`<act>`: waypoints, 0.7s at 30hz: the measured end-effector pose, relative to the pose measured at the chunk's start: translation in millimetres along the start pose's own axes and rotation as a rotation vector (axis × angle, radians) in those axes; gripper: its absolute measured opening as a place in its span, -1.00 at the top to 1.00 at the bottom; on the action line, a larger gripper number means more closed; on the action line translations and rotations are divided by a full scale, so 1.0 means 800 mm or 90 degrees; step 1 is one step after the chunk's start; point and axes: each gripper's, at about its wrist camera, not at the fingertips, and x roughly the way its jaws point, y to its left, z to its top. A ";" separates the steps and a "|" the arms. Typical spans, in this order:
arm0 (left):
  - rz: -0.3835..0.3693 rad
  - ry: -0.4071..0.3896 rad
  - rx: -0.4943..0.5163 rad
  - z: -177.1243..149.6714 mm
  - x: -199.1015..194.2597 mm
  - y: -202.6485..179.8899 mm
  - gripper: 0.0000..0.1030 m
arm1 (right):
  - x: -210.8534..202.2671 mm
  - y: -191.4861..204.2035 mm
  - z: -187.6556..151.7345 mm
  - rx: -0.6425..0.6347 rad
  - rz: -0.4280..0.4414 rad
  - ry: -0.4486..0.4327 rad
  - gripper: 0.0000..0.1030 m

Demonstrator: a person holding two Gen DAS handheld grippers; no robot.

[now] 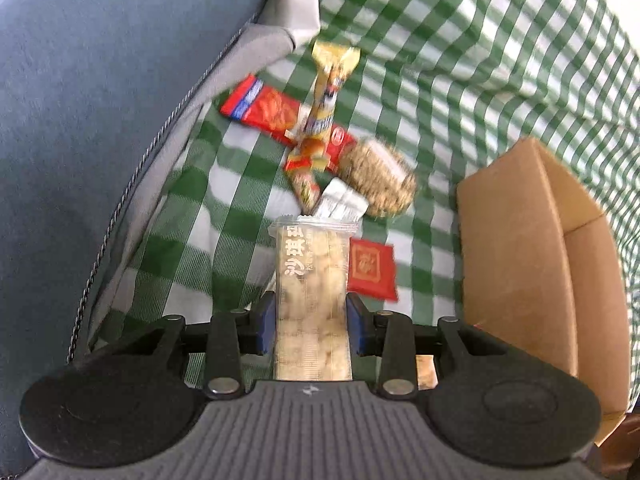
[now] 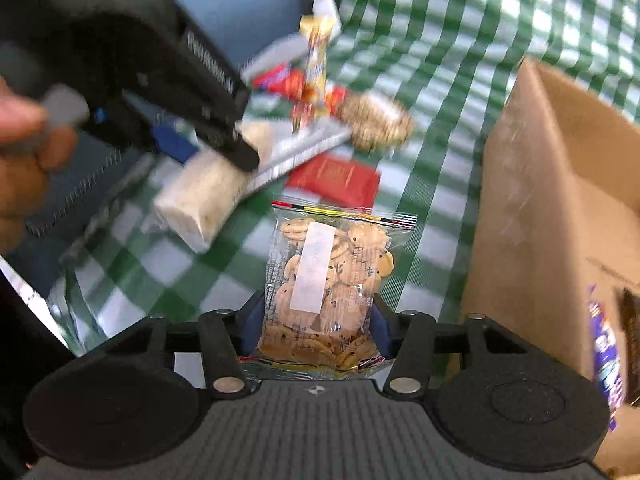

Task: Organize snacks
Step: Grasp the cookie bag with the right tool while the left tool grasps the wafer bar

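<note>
My left gripper [image 1: 311, 312] is shut on a long clear-wrapped pale rice-crisp bar [image 1: 312, 280] and holds it above the green checked cloth. It also shows in the right wrist view [image 2: 204, 152], with the bar [image 2: 200, 200] in it. My right gripper [image 2: 316, 320] is shut on a clear bag of small cookies [image 2: 328, 280]. A cardboard box [image 1: 516, 248] stands open to the right of both grippers; it also shows in the right wrist view [image 2: 552, 200]. Loose snacks lie ahead: a red packet [image 1: 372, 270], a round seeded cake [image 1: 380, 178], a silver packet [image 1: 342, 200], a long red wrapper [image 1: 266, 106] and a yellow wrapper [image 1: 324, 96].
A blue-grey bag [image 1: 100, 120] with a zip fills the left side. Purple and dark packets [image 2: 608, 352] lie in the box. The green checked cloth [image 1: 460, 60] covers the table.
</note>
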 end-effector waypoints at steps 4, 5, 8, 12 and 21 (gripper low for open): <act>-0.011 -0.048 0.000 0.006 -0.014 -0.005 0.22 | -0.029 -0.009 0.006 0.009 0.004 -0.073 -0.03; -0.019 -0.059 -0.003 0.007 -0.017 -0.005 0.22 | -0.035 -0.010 0.007 0.009 0.004 -0.091 -0.02; -0.051 -0.087 -0.019 0.009 -0.024 -0.004 0.22 | -0.051 -0.017 0.008 0.010 0.005 -0.133 -0.02; -0.075 -0.120 -0.025 0.011 -0.032 -0.007 0.22 | -0.073 -0.029 0.011 0.025 0.016 -0.177 -0.02; -0.113 -0.172 -0.022 0.009 -0.042 -0.018 0.22 | -0.096 -0.058 0.011 0.061 0.008 -0.235 -0.02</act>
